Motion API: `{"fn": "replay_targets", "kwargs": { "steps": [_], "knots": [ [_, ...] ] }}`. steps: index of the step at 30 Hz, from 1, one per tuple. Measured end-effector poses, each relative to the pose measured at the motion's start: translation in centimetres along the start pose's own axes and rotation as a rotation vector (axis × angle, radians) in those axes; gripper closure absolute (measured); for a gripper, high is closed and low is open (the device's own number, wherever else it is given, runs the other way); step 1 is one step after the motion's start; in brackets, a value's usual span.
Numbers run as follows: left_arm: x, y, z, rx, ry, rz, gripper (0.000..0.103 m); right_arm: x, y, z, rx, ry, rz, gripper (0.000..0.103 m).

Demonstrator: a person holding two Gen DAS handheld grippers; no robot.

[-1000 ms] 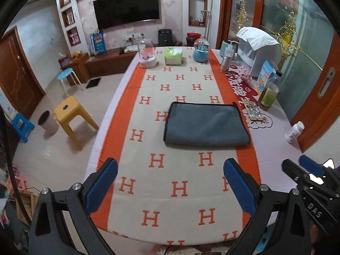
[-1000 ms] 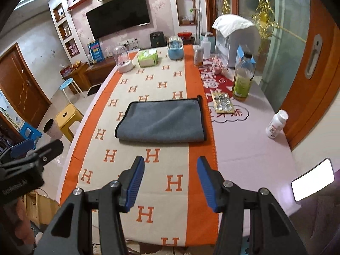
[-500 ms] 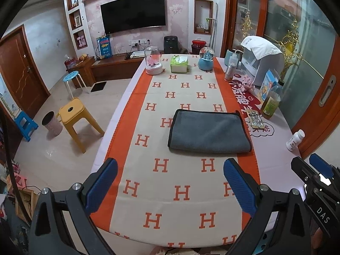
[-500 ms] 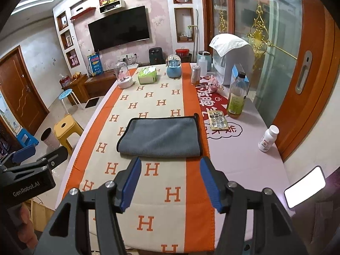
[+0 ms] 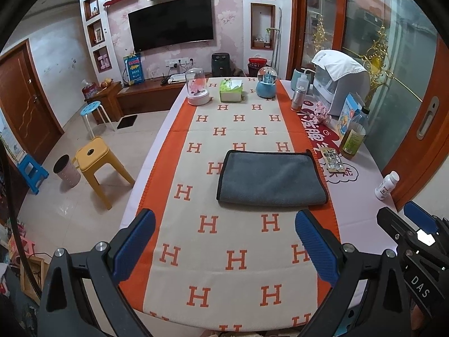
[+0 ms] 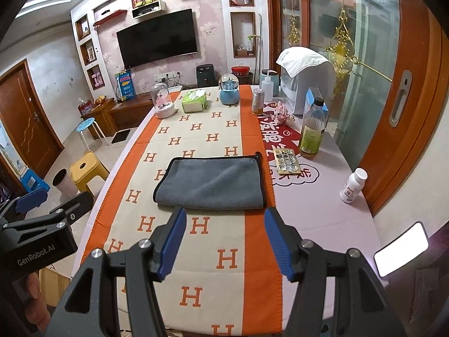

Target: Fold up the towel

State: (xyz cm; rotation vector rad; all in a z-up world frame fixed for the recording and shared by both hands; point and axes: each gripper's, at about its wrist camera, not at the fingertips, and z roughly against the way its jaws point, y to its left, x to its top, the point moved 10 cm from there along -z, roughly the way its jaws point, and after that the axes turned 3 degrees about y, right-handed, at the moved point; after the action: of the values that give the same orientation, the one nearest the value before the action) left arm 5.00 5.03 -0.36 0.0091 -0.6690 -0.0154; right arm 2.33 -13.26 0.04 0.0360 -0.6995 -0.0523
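The grey towel (image 5: 271, 179) lies folded into a flat rectangle with dark edging, near the middle of the counter (image 5: 362, 205), on the cream and orange H-patterned cloth (image 5: 224, 252); its right end overlaps the cloth's orange border. Just beside that end, toward the counter's right edge, lies a blister pack (image 5: 332, 160), with a bottle of yellow liquid (image 5: 354, 136) behind it and a small white pill bottle (image 5: 387, 185) close to the right edge. At the far edge stand a glass dome (image 5: 197, 90), a green tissue pack (image 5: 230, 91) and a blue snow globe (image 5: 266, 82).

The left tool (image 5: 224, 248) hangs above the near edge, spread wide and holding nothing. The right tool (image 6: 224, 241) is also parted and bare, apart from the towel's near side.
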Motion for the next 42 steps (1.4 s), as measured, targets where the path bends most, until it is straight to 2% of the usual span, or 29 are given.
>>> {"fn": "replay_targets", "kwargs": {
  "steps": [31,42],
  "knots": [
    [0.5,-0.6,-0.5,-0.004,0.002,-0.013,0.004,0.8,-0.1,-0.2,-0.007,-0.009,0.005,0.045],
    [0.8,-0.6,-2.0,-0.011,0.016,-0.022,0.004,0.8,-0.1,-0.2,-0.007,-0.007,0.006,0.045]
  ]
}}
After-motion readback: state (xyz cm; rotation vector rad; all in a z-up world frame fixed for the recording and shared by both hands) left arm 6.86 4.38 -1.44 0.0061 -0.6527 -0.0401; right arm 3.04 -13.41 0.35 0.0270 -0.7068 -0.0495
